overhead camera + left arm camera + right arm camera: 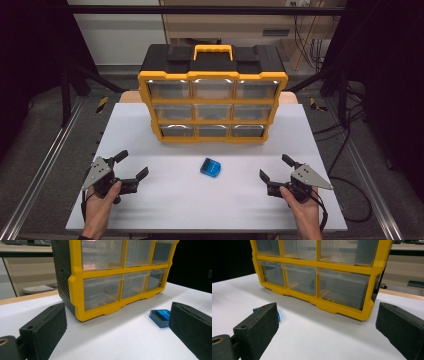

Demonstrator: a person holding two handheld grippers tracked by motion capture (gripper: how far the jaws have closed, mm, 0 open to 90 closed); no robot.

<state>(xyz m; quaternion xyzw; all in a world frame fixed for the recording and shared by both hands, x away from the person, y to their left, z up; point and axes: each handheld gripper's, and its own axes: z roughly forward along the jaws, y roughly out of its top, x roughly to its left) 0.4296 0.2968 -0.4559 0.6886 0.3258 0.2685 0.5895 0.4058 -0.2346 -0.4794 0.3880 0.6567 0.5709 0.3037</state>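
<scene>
A yellow and black drawer cabinet (212, 95) with clear drawers stands at the back of the white table (165, 200); its drawers look shut. A small blue plastic box (210, 167) lies in front of it, mid-table. My left gripper (134, 165) rests at the front left, open and empty, jaws pointing toward the cabinet. My right gripper (276, 167) rests at the front right, also open and empty. In the left gripper view the blue box (159, 317) sits beside the right jaw, ahead of the cabinet (115, 277). In the right gripper view the blue box (278, 315) peeks from behind the left jaw.
The cabinet's yellow carry handle (213, 51) lies on its black top. Metal rails (45, 165) run along both sides of the table. Open table surface lies between the two grippers and around the blue box.
</scene>
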